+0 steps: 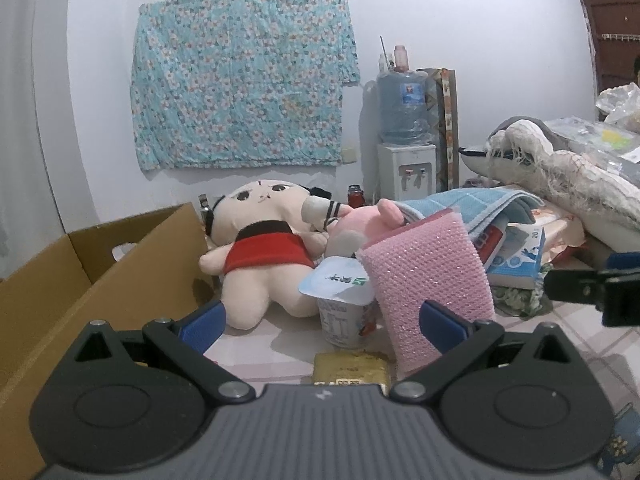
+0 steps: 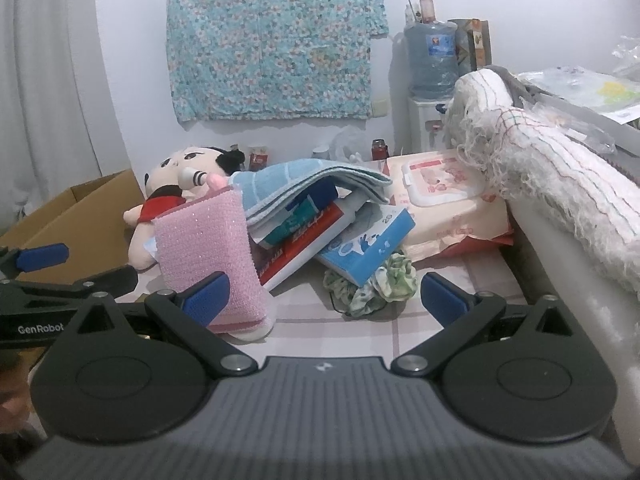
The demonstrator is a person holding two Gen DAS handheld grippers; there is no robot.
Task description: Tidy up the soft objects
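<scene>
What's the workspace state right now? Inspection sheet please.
Surface: pink checked tablecloth, crowded.
Job's things: plush doll, pink sponge standing tilted, blue towel draped over boxes, green scrunchie; cardboard box open at left.
Clutter: yogurt cup, wet wipes pack, blue carton.
Grippers: left hand-held gripper open, empty; right hand-held gripper open, empty.
Cables: nothing seen.
Surroundings: floral cloth on wall, water dispenser.
</scene>
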